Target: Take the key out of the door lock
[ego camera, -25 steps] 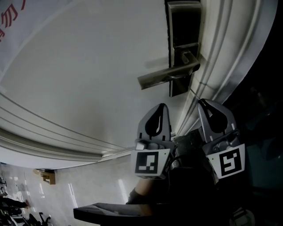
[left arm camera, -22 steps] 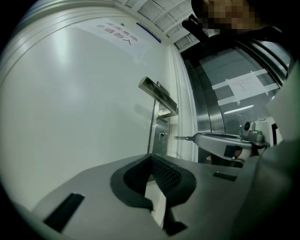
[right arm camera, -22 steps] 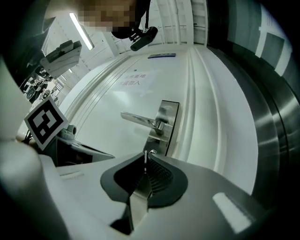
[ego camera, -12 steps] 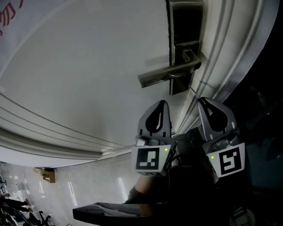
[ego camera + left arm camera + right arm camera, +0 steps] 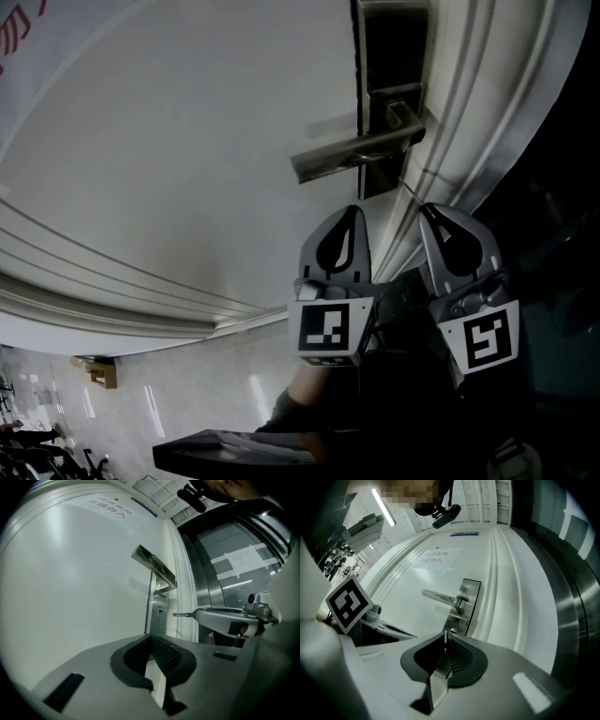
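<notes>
Your head view dim and underexposed, door (image 5: 169, 141) evenly grey, ceiling strip light (image 5: 385, 507) glaring, your gripper views fisheye-bent, corners black.

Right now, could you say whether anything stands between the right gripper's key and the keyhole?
Nothing visible does: the key, held in the right gripper, points at the keyhole across a bare gap.
</notes>
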The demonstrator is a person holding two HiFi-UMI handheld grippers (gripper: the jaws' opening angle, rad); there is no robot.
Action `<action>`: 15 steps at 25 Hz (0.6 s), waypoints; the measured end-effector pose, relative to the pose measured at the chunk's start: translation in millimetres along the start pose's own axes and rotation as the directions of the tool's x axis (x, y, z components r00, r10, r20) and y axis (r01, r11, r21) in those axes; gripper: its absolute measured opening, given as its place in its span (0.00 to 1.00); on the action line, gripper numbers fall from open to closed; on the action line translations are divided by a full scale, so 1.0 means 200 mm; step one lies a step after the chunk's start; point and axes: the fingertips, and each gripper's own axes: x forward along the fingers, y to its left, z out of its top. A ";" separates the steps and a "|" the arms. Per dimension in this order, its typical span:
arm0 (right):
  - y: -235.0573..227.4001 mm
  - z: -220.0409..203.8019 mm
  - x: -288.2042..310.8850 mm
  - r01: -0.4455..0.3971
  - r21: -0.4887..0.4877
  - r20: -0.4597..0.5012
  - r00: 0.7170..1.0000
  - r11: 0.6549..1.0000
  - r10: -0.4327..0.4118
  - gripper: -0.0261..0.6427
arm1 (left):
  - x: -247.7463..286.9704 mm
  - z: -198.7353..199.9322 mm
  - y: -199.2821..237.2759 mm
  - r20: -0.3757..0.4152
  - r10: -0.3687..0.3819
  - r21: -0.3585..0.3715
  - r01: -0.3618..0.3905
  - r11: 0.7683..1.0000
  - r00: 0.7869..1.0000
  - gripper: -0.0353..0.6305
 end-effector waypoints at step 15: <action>0.01 0.00 0.02 -0.004 -0.011 -0.004 1.000 1.000 0.004 0.06 | 0.00 0.00 -0.01 0.003 -0.009 -0.002 0.009 1.000 1.000 0.05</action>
